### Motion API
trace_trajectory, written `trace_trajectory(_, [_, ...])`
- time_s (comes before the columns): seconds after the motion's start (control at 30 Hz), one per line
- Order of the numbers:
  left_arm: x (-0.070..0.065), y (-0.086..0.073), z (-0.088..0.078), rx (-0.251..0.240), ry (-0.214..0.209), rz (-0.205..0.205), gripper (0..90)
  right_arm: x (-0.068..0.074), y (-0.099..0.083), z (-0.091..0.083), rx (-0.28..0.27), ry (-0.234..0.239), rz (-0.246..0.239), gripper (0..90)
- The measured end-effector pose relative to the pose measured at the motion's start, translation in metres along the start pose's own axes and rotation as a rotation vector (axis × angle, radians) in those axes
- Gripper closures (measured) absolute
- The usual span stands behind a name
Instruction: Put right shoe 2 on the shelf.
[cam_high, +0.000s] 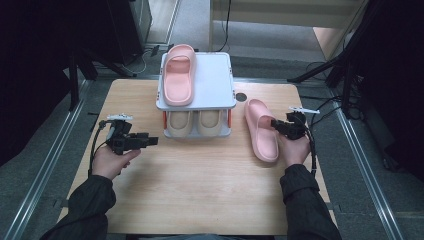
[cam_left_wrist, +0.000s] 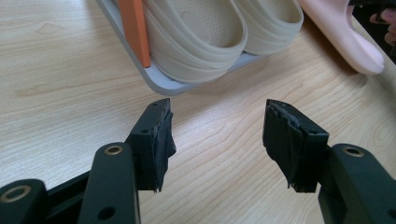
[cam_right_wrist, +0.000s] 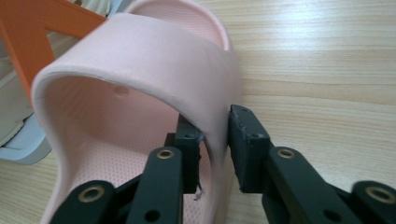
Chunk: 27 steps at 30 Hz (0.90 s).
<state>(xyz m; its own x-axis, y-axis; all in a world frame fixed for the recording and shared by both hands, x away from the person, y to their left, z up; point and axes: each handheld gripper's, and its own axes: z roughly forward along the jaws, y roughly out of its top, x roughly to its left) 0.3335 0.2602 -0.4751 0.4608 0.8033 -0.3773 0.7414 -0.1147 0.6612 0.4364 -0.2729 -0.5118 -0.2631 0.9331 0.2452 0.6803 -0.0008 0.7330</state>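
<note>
1. Wooden desk (cam_high: 200, 185) with a pale grain, set on grey carpet between metal rails; dark stands and cables crowd the edges of the room.
2. At the far middle stands a small two-tier shoe rack (cam_high: 220, 80), with one pink slipper (cam_high: 178, 75) on its top shelf and a beige pair (cam_high: 194, 122) below.
3. Its mate, the second pink slipper (cam_right_wrist: 140, 70), lies on the desk just right of the rack.
4. Right tool (cam_right_wrist: 215, 140): jaws pinching the side wall of that slipper's strap, one pad inside, one outside.
5. Left tool (cam_left_wrist: 217, 140): jaws spread with nothing between them, hovering over bare wood in front of the rack.
6. To do this step well, I judge the grip should sit firm on the strap before lifting, then rise straight so the sole clears the rack's edge and lands beside its partner.
</note>
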Motion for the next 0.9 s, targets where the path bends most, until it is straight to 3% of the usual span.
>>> trace_trajectory(0.37, [0.002, -0.001, -0.001, 0.002, 0.006, -0.002, 42.7, -0.001, 0.002, -0.001, 0.043, 0.000, 0.095, 85.0])
trace_trajectory(0.9, [0.004, -0.001, -0.005, -0.019, -0.002, -0.013, 42.7, 0.012, 0.012, -0.012, 0.077, -0.023, 0.058, 84.9])
